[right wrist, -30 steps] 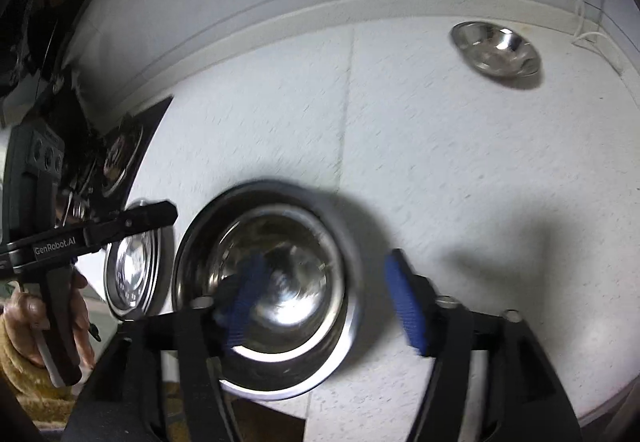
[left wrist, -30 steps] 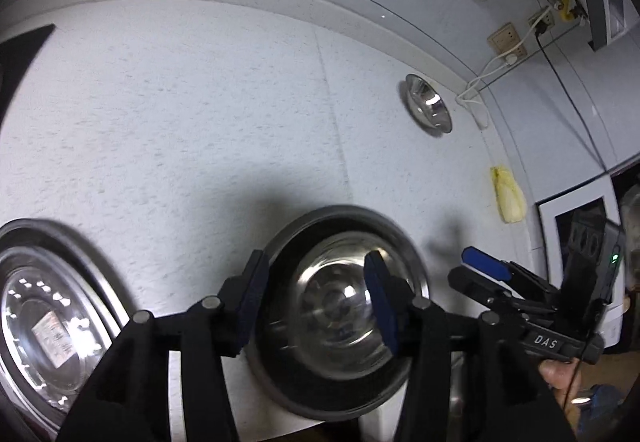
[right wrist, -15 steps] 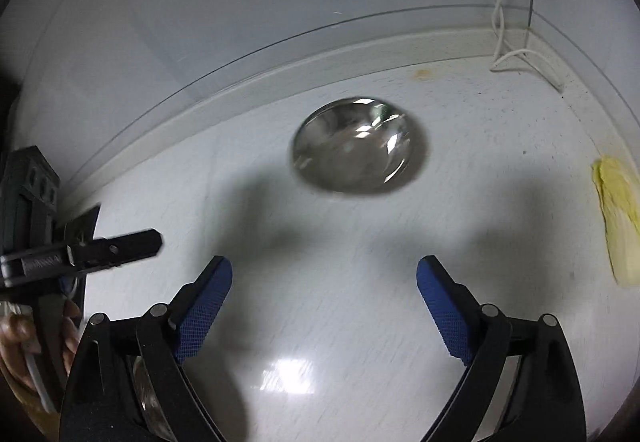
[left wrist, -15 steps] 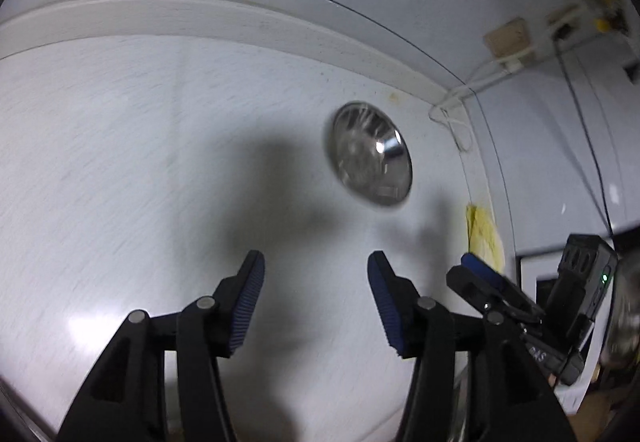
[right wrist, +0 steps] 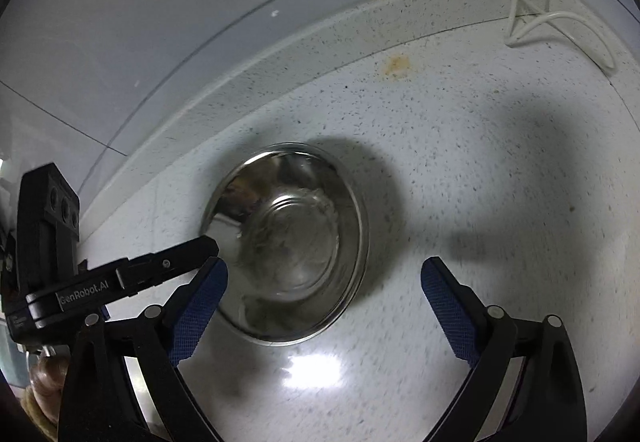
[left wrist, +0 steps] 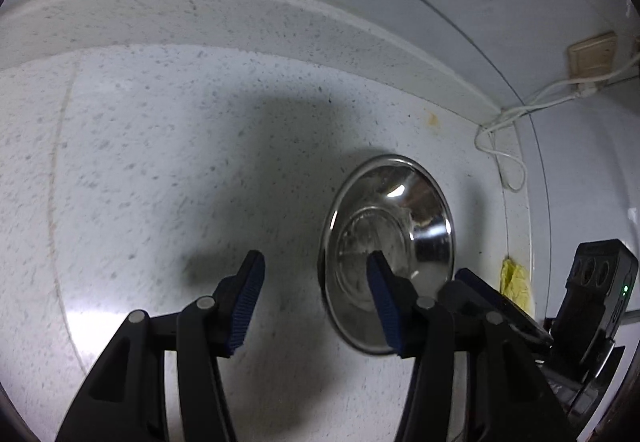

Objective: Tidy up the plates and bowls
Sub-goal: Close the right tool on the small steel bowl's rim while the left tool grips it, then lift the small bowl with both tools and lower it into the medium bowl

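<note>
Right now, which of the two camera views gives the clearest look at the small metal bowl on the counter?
The right wrist view: the metal bowl sits near the middle, its rim almost fully visible and the inside open to view. In the left wrist view the same bowl sits off to the right, partly hidden behind a finger of the left hand-held gripper.

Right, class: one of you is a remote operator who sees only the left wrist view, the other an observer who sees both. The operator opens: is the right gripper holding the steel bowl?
Observer: No. The right gripper is open. Its jaws have just been closing a little, with nothing between the pads. The steel bowl sits on the counter ahead of it.
Operator: How close is my left gripper to the bowl?
Observer: The left gripper overlaps the bowl's left rim from this side; I cannot tell whether they touch.
Operator: Anything below it?
Observer: A hand shows at the lower left edge.
</note>
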Available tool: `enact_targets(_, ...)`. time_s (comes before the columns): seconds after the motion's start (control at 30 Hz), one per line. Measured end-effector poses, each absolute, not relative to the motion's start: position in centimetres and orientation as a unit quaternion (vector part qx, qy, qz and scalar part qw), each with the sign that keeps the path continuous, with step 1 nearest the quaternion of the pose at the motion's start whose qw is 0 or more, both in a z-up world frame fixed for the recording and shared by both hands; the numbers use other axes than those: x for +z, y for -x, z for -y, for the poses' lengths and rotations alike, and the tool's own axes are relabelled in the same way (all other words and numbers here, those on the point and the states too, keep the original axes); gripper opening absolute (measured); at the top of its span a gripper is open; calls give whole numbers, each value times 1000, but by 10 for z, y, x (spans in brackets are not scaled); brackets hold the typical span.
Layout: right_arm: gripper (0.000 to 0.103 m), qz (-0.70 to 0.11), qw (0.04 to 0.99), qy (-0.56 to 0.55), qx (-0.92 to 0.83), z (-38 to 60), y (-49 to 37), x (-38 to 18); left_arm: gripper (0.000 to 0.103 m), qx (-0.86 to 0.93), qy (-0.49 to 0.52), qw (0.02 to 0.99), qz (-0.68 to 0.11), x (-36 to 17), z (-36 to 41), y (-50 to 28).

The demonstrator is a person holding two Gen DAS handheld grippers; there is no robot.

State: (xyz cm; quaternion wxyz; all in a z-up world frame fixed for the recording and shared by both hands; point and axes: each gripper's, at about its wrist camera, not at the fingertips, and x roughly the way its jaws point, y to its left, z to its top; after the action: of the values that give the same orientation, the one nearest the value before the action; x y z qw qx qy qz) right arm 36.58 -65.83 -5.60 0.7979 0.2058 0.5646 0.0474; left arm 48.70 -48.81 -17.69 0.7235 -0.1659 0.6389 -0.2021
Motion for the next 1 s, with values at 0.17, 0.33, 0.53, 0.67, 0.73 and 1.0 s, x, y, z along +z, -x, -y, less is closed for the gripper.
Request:
enact_targets(0.17, 27, -584, 790, -181, 33, 653, -375, -70, 40, -209, 149, 734, -629, -179, 500, -493)
enact_targets(0.33, 11, -578, 795, -183, 19, 653, -375, -70, 8, -218, 150, 724, -637, -186, 506, -493)
enact_targets(0.53, 10, -550, 814, -185, 30, 652, -351, -26, 6, -239, 162, 734, -614, -140, 494, -471)
enact_targets(0.67, 10, -534, 826, -179, 36, 640, -321, 17, 6, -256, 183, 735, -601, -97, 479, -442)
enact_targets(0.73, 10, -524, 832, -178, 43, 632, -301, 38, 6, -262, 190, 736, -594, -77, 468, -423)
enact_targets(1.0, 10, -509, 838, -179, 81, 582, -205, 84, 6, -290, 195, 736, -580, -20, 394, -323)
